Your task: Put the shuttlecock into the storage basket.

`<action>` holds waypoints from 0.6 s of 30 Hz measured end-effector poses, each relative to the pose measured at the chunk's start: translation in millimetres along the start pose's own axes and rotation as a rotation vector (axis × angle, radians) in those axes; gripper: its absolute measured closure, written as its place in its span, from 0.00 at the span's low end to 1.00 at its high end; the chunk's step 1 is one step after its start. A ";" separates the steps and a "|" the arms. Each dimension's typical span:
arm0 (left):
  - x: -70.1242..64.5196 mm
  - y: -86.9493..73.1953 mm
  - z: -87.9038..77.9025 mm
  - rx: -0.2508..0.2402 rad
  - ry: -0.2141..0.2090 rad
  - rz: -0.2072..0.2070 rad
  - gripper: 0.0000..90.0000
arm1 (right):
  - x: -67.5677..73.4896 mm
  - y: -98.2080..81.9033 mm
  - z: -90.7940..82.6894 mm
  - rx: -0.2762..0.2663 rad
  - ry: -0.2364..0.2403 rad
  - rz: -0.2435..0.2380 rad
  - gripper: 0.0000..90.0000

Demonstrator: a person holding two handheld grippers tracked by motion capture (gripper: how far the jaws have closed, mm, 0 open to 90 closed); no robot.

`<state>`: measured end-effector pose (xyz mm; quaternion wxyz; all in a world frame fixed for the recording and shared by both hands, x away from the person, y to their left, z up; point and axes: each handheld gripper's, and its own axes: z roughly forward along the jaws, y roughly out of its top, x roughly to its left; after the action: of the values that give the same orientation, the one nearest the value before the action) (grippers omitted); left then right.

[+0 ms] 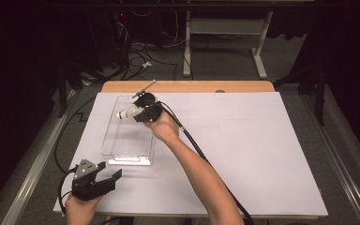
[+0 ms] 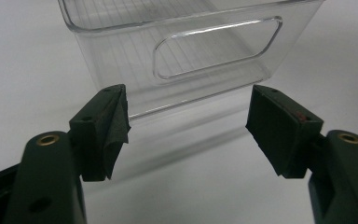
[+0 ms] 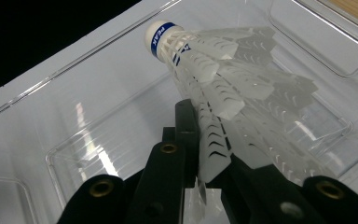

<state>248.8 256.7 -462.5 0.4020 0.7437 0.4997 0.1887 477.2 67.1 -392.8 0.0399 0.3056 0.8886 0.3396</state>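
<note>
The right hand-held gripper point(image 1: 138, 114) pinches a shuttlecock point(image 3: 214, 79) over the bin point(image 1: 122, 157), upper left of centre. Next, I'd say, lower and release it. The left hand-held gripper point(image 2: 186, 135) waits wide, holding nothing.

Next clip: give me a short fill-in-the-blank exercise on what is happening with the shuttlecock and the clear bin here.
1. The right gripper is shut on the skirt of a white ____.
2. The shuttlecock is held over a clear plastic ____.
3. The left gripper rests near the bin with its jaws ____.
4. The band around the shuttlecock's cork is ____.

Missing words: shuttlecock; bin; open; blue
</note>
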 end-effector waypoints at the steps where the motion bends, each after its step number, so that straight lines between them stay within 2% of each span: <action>1: 0.0 0.0 0.0 0.000 0.000 0.000 0.34 | 0.0 0.1 0.8 0.002 0.001 0.002 0.98; 7: 0.2 0.0 0.0 0.001 -0.001 0.000 0.34 | 0.6 -0.6 6.1 0.016 0.000 0.002 0.98; 8: 0.1 0.0 0.0 0.001 -0.001 0.000 0.34 | -0.2 -0.5 7.0 0.014 -0.001 -0.010 0.98; 18: 0.0 0.1 0.0 0.000 -0.002 0.003 0.34 | 1.8 0.1 14.6 0.036 -0.001 0.002 0.98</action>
<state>248.9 256.7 -462.4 0.4022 0.7446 0.4983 0.1886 479.9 76.6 -403.6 0.0346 0.3073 0.8943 0.3233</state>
